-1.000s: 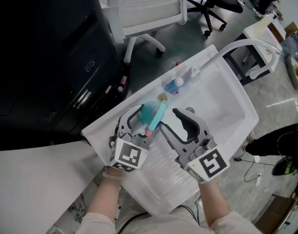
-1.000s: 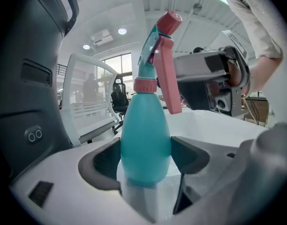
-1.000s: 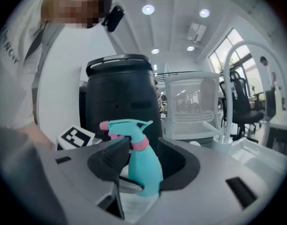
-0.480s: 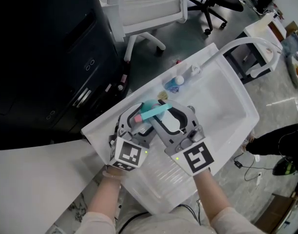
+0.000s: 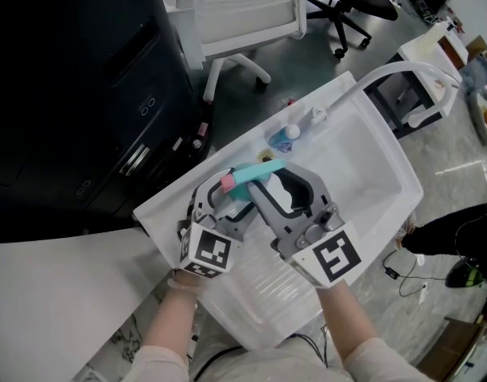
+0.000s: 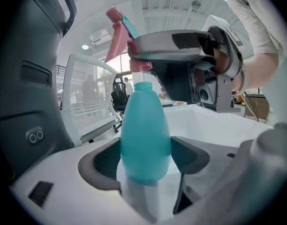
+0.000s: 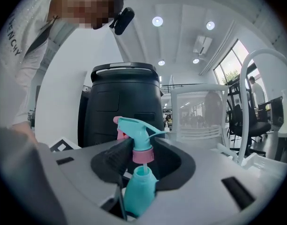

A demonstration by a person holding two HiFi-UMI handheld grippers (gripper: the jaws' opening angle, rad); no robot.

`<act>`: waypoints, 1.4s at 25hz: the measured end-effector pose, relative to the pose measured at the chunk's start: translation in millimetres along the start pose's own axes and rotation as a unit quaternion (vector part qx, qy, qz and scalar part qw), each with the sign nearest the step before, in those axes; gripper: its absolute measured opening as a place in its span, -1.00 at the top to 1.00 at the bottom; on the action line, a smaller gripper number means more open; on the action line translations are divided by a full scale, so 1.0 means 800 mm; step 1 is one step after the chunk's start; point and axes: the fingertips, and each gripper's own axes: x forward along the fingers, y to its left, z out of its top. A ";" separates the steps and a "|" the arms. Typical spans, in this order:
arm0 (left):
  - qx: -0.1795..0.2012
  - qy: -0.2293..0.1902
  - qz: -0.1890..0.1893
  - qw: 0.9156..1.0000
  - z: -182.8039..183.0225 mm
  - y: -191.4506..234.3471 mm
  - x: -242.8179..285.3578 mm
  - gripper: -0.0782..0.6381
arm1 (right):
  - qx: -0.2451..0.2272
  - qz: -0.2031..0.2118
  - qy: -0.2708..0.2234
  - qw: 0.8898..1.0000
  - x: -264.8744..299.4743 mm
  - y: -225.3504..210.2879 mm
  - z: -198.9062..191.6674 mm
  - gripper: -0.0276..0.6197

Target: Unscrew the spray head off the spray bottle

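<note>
The big black bin (image 5: 68, 94) fills the whole left side, right up against the tabletop (image 5: 60, 293) edge, so there's not much room that way. The white sink (image 5: 379, 173) takes up the middle, and its basin is wide open to the right of the claws, with the curved faucet (image 5: 403, 74) arching over the far rim. A white chair (image 5: 243, 14) sits behind it on the floor.

Both claws are working near the sink's left rim. The left claw (image 6: 146, 156) has its pads clamped on the fat lower body of the teal spray bottle (image 6: 144, 135) and holds it upright. The right claw (image 7: 142, 156) comes in higher. Its jaws are closing around the spray head (image 7: 136, 128), with a pad touching each side of the pink collar (image 7: 143, 155). The collar sits a bit above the bottle neck, with a thin tube showing in the gap.

There's a small bottle (image 5: 287, 138) on the sink's back rim, just beyond the claws.
</note>
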 end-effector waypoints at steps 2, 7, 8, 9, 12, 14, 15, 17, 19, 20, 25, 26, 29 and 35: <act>0.002 0.002 0.007 1.000 -0.001 0.004 0.001 -0.17 | 0.014 -0.001 -0.025 1.000 -0.003 -0.004 0.015 0.47; 0.006 0.008 0.013 1.000 -0.002 0.009 0.004 -0.17 | 0.036 -0.002 -0.046 0.998 -0.008 -0.013 0.043 0.47; 0.006 0.008 0.013 1.000 -0.002 0.009 0.004 -0.17 | 0.038 -0.001 -0.051 0.998 -0.009 -0.014 0.047 0.47; 0.007 0.009 0.014 1.000 -0.002 0.009 0.004 -0.17 | 0.040 0.000 -0.055 0.998 -0.010 -0.015 0.052 0.47; 0.011 0.017 0.017 1.000 -0.006 0.009 0.005 -0.17 | 0.044 0.003 -0.069 0.997 -0.013 -0.016 0.066 0.47; 0.015 0.024 0.019 0.999 -0.009 0.008 0.005 -0.17 | 0.047 0.006 -0.080 0.996 -0.014 -0.017 0.077 0.47; 0.016 0.026 0.019 0.999 -0.009 0.008 0.005 -0.17 | 0.048 0.006 -0.086 0.995 -0.015 -0.017 0.082 0.47; 0.014 0.027 0.018 0.999 -0.008 0.007 0.004 -0.17 | 0.049 0.006 -0.096 0.994 -0.016 -0.019 0.091 0.47; 0.006 0.021 0.020 1.000 -0.003 0.008 0.002 -0.17 | 0.050 0.005 -0.104 0.993 -0.016 -0.021 0.098 0.47; 0.003 0.017 0.021 1.000 0.000 0.009 0.001 -0.17 | 0.050 0.006 -0.107 0.993 -0.016 -0.020 0.101 0.47; 0.006 0.006 0.025 1.000 0.013 0.010 -0.006 -0.17 | 0.052 0.013 -0.121 0.991 -0.016 -0.018 0.115 0.47; 0.006 0.005 0.026 1.000 0.013 0.010 -0.008 -0.17 | 0.052 0.015 -0.124 0.991 -0.016 -0.017 0.117 0.47; -0.002 0.002 0.031 1.000 0.015 0.012 -0.013 -0.17 | 0.051 0.020 -0.128 0.990 -0.018 -0.015 0.126 0.47; -0.021 -0.008 0.047 0.999 0.027 0.018 -0.028 -0.17 | 0.056 0.027 -0.137 0.989 -0.028 -0.017 0.145 0.47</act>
